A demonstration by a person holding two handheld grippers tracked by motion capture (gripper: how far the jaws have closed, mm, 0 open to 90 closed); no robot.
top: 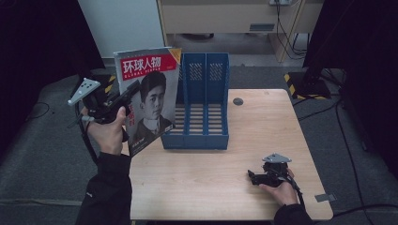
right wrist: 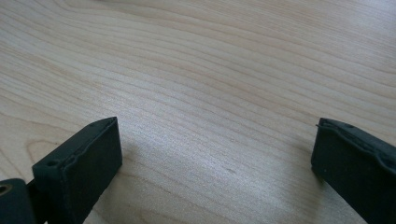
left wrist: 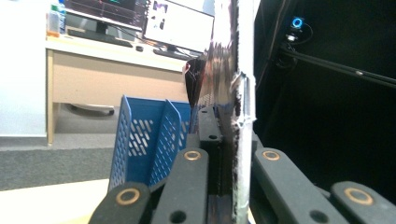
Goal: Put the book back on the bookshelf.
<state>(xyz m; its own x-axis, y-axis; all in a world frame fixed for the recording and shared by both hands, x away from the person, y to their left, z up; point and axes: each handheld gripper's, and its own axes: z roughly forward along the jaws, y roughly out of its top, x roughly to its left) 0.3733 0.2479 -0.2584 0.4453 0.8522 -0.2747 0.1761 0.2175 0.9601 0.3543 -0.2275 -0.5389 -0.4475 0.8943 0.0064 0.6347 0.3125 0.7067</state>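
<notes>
The left gripper (top: 129, 91) has its fingers clamped on a magazine (top: 150, 96), held upright above the desk's (top: 211, 173) left edge, just beside the blue file rack (top: 204, 103). The right gripper (top: 253, 177) rests on the desk, fingers apart.

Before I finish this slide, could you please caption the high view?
Left tool holds a magazine upright beside the blue file rack; right tool rests open on the table.
</notes>
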